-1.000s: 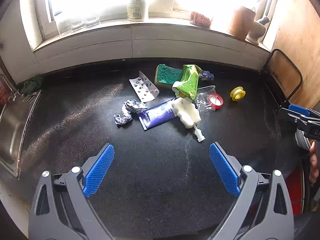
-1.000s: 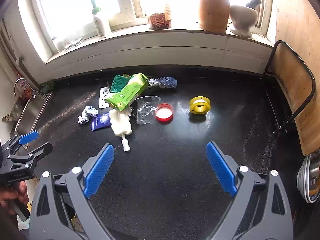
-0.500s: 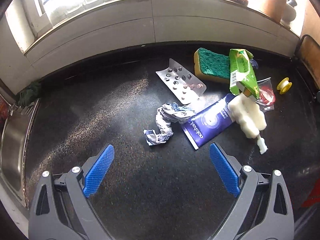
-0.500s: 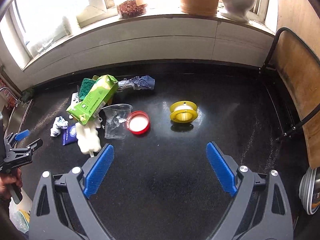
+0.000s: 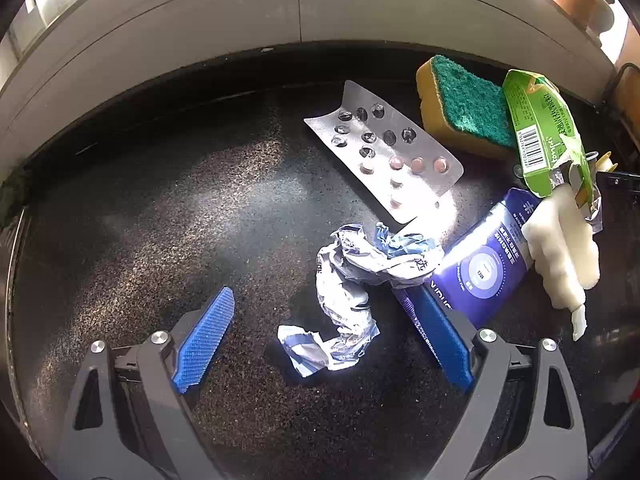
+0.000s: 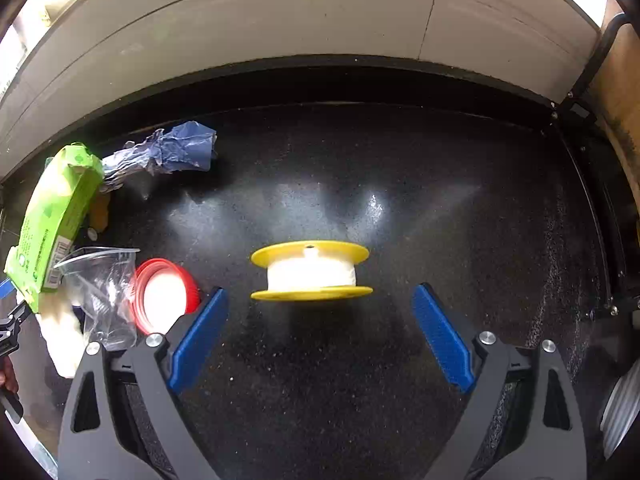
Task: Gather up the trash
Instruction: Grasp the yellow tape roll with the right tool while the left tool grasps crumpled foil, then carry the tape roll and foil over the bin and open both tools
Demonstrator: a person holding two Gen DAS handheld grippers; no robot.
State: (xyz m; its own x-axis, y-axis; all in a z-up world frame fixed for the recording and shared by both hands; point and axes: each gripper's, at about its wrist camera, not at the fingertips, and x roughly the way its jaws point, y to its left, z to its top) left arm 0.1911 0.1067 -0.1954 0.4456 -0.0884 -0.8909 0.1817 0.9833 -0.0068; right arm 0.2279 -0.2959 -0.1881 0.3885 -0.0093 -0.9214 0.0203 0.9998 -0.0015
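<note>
Left gripper (image 5: 328, 340) jaws closing around crumpled blue-white wrapper (image 5: 352, 292), not touching; right gripper (image 6: 318, 332) spread wide near yellow plastic spool (image 6: 310, 270)

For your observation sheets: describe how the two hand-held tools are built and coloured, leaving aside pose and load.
The left tool and the right tool look alike: two dark grey plastic arms with triangular cut-outs and round silver screws, each ending in a flat, ribbed blue pad. No cables or sleeves show.
</note>
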